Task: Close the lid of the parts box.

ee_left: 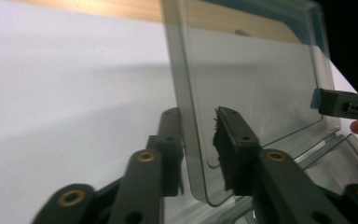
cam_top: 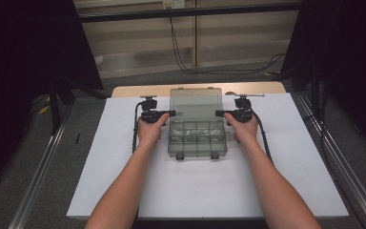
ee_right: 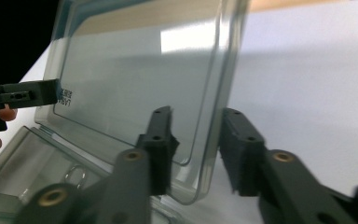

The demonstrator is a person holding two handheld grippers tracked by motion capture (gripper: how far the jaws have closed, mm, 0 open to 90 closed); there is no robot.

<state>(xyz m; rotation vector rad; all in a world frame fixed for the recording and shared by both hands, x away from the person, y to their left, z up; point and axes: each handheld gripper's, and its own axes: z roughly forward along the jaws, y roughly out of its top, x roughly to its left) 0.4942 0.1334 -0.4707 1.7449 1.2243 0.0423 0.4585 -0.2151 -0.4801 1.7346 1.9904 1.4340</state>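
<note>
While our left gripper point(ee_left: 200, 135) and right gripper point(ee_right: 196, 135) straddle the side edges of the raised clear lid point(cam_top: 195, 103) without pinching it yet, we fear uneven closing may twist the box point(cam_top: 197, 139) on the white table point(cam_top: 124, 181).

Both forearms reach forward, left tongs point(cam_top: 174, 113) and right tongs point(cam_top: 218, 113) pointing inward.
</note>
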